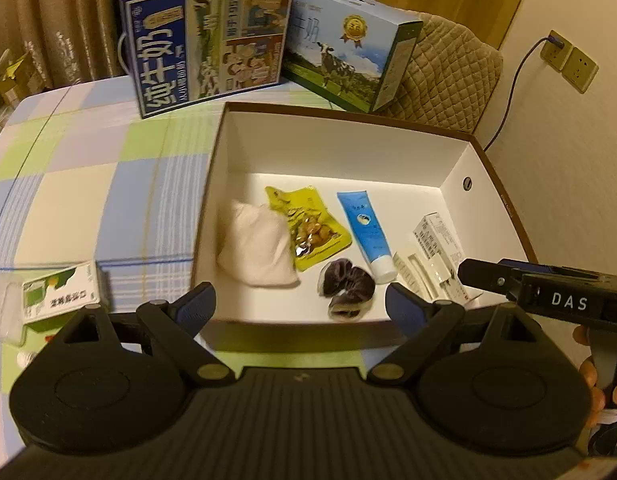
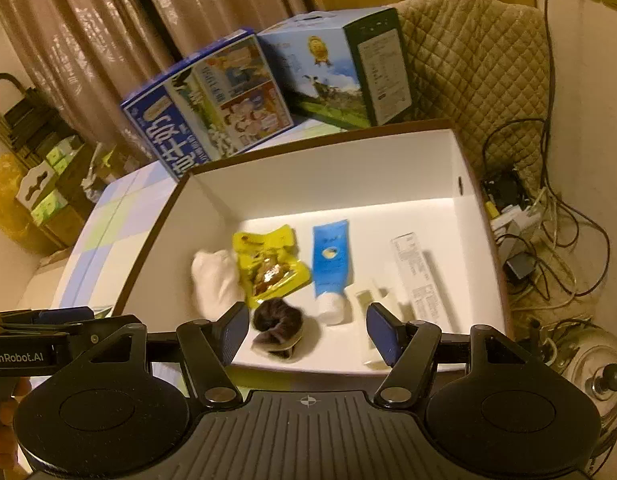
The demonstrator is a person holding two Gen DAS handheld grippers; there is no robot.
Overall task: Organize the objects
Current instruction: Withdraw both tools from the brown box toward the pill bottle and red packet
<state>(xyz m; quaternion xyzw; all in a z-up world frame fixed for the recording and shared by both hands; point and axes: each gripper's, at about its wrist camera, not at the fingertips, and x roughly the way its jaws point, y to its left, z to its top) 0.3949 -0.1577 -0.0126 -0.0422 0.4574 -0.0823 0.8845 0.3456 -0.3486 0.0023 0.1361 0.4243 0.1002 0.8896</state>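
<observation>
An open white box (image 1: 340, 148) (image 2: 328, 184) with brown outer walls holds a white cloth bundle (image 1: 258, 246) (image 2: 214, 280), a yellow snack packet (image 1: 308, 228) (image 2: 270, 266), a blue tube (image 1: 366, 230) (image 2: 331, 266), a dark scrunchie (image 1: 346, 290) (image 2: 278, 330) and a white carton (image 1: 438, 246) (image 2: 422, 276). My left gripper (image 1: 300, 308) hovers open over the box's near wall, nothing between its fingers. My right gripper (image 2: 308, 336) is open above the near edge, the scrunchie just beyond its fingertips. In the left wrist view the right gripper's body (image 1: 548, 292) shows at the right.
A small green-and-white carton (image 1: 60, 296) lies on the checked tablecloth (image 1: 88, 184) left of the box. Two large milk cartons (image 1: 208, 40) (image 1: 348, 48) stand behind it. A quilted chair (image 2: 480, 64), cables (image 2: 548, 240) and a pot lid (image 2: 596, 368) are to the right.
</observation>
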